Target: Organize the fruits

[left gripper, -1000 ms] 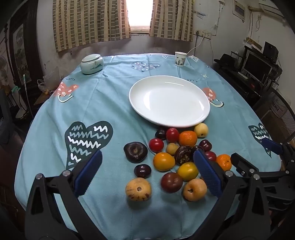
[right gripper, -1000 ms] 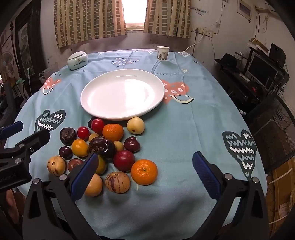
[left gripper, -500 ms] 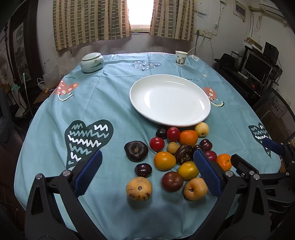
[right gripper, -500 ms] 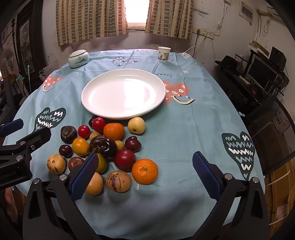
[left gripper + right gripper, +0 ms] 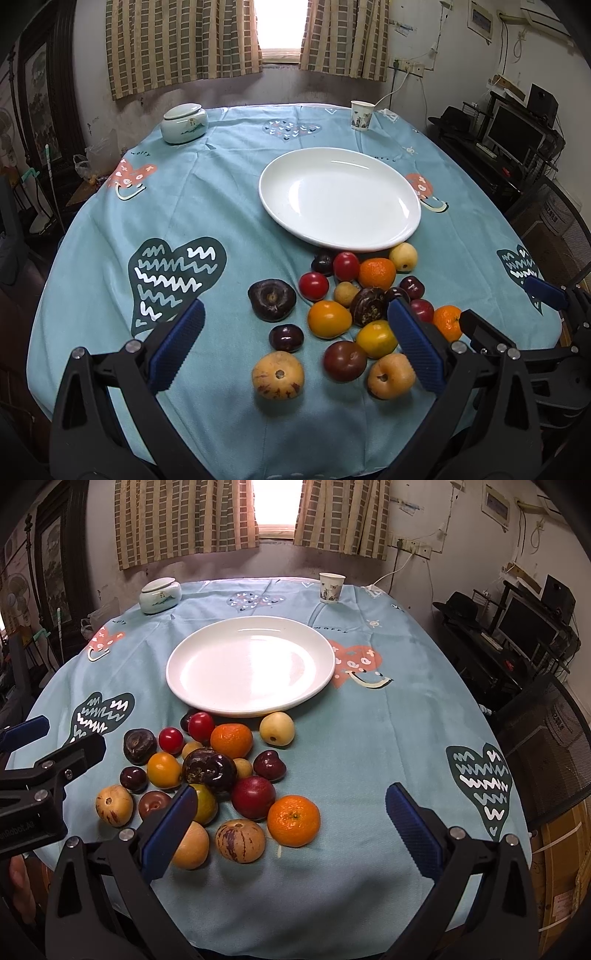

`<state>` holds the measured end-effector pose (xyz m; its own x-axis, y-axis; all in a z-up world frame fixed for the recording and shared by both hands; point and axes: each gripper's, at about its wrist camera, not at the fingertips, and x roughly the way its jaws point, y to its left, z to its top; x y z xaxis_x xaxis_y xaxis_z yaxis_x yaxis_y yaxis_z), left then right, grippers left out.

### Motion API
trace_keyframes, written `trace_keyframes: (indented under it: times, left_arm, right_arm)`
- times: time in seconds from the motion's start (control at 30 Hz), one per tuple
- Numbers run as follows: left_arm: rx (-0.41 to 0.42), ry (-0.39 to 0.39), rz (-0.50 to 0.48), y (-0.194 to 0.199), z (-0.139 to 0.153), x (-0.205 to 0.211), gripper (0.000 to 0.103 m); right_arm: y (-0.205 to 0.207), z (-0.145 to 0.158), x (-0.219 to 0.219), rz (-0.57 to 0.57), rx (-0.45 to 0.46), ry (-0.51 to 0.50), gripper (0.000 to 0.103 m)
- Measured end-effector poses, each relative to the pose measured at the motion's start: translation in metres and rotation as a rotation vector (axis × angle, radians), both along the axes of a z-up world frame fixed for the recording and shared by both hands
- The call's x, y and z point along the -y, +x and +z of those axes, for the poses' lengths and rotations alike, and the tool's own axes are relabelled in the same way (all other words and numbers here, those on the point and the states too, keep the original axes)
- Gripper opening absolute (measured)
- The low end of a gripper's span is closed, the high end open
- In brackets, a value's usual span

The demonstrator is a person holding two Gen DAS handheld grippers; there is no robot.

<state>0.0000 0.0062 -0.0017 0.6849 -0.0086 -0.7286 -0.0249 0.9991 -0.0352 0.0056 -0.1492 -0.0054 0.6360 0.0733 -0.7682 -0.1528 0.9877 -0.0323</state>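
Note:
A white oval plate (image 5: 340,197) (image 5: 251,672) lies bare on the blue tablecloth. Just in front of it sits a pile of several fruits: oranges (image 5: 293,820) (image 5: 376,272), red tomatoes (image 5: 313,286), dark plums (image 5: 286,337), a yellow pear (image 5: 277,728) and striped melons (image 5: 277,375) (image 5: 240,840). My left gripper (image 5: 295,345) hovers open over the pile's near left edge, nothing between its blue pads. My right gripper (image 5: 291,829) is open too, low over the near orange. Each gripper shows at the side of the other's view.
A lidded ceramic jar (image 5: 184,123) stands at the table's far left and a paper cup (image 5: 360,115) at the far right. A desk with a monitor (image 5: 515,133) and a mesh chair (image 5: 546,746) stand to the right of the table. Curtains hang behind.
Both views have shifted slightly; the plate and fruits sit a little lower and nearer in the frames. No fruit has moved and both grippers remain open.

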Motion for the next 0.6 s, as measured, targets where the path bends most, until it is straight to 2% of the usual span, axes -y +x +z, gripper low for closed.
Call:
trace_keyframes:
  times: [0.6]
  left_arm:
    - [-0.001, -0.002, 0.0, -0.0006, -0.0008, 0.0005, 0.101]
  right_arm:
    - [-0.002, -0.0001, -0.0033, 0.007, 0.0, -0.004, 0.102]
